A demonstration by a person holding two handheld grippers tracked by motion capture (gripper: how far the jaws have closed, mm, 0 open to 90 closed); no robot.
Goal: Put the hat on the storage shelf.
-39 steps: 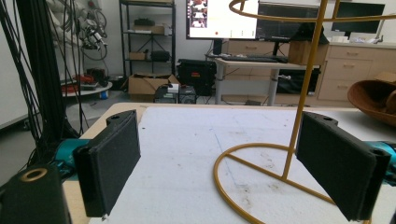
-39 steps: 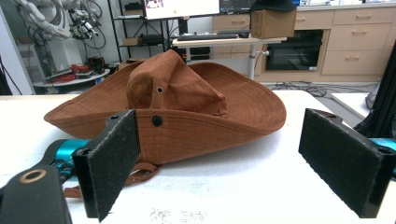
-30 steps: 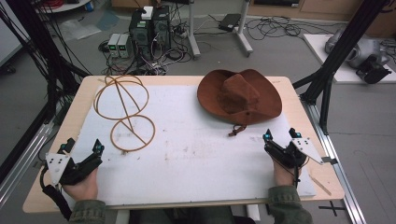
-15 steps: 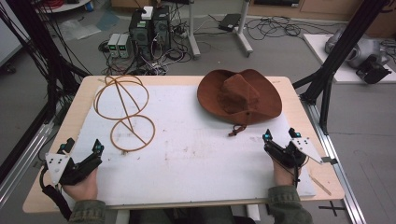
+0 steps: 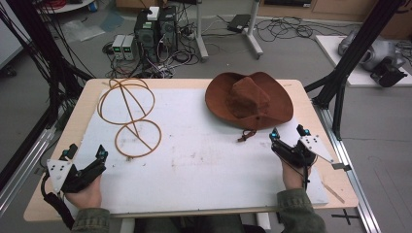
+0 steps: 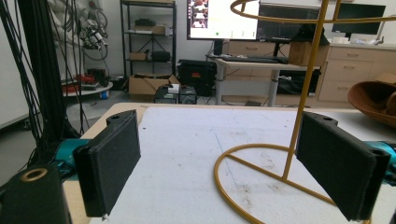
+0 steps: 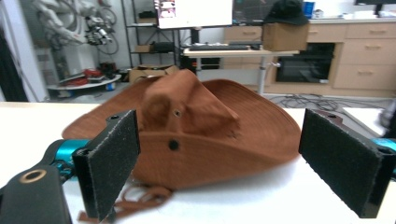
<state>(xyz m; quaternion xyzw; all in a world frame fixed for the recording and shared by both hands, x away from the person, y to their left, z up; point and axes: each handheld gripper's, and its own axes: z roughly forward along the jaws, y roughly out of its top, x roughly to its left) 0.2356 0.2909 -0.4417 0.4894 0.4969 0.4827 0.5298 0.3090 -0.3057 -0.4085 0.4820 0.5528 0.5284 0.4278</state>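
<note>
A brown wide-brimmed hat (image 5: 249, 100) lies brim-down on the white mat at the back right, its cord (image 5: 247, 136) trailing toward the front. A gold wire hat stand (image 5: 128, 116) rests on the mat at the back left. My left gripper (image 5: 85, 150) sits open at the front left, a little short of the stand's ring base (image 6: 261, 182). My right gripper (image 5: 288, 131) is open just in front of the hat (image 7: 196, 130), nothing between its jaws.
The white mat (image 5: 204, 160) covers most of the wooden table (image 5: 311, 102). Black frame posts (image 5: 350, 63) stand at both table sides. Computers and cables (image 5: 155, 29) sit on the floor beyond the far edge.
</note>
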